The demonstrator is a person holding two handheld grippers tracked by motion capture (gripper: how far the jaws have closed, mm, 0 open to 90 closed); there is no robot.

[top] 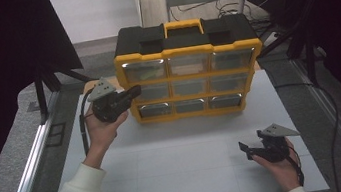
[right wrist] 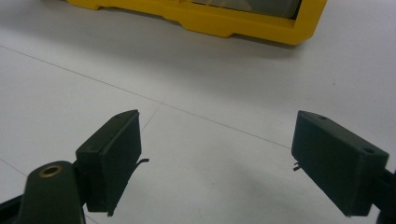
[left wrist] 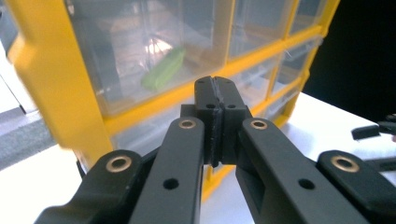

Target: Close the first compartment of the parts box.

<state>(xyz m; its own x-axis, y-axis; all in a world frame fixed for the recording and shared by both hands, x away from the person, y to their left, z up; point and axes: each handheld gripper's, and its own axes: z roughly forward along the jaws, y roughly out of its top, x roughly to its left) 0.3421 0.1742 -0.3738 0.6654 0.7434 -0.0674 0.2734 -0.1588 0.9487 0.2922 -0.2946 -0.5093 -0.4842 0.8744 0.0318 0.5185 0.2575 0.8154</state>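
My clenched, empty left gripper (top: 133,90) nears the organizer's (top: 187,53) middle-left drawer (left wrist: 154,130): light, slick, brittle plastic, best hooked at its front lip.

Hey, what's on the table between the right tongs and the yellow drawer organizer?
Nothing: in the high view only bare white table separates the right tongs from the yellow drawer organizer. The right gripper view shows the same bare stretch.

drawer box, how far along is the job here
No drawer of the yellow drawer box looks pulled out yet. The left gripper, fingers shut on nothing, is at the left column of drawers. The right gripper waits open over the table. Opening a drawer seems left.
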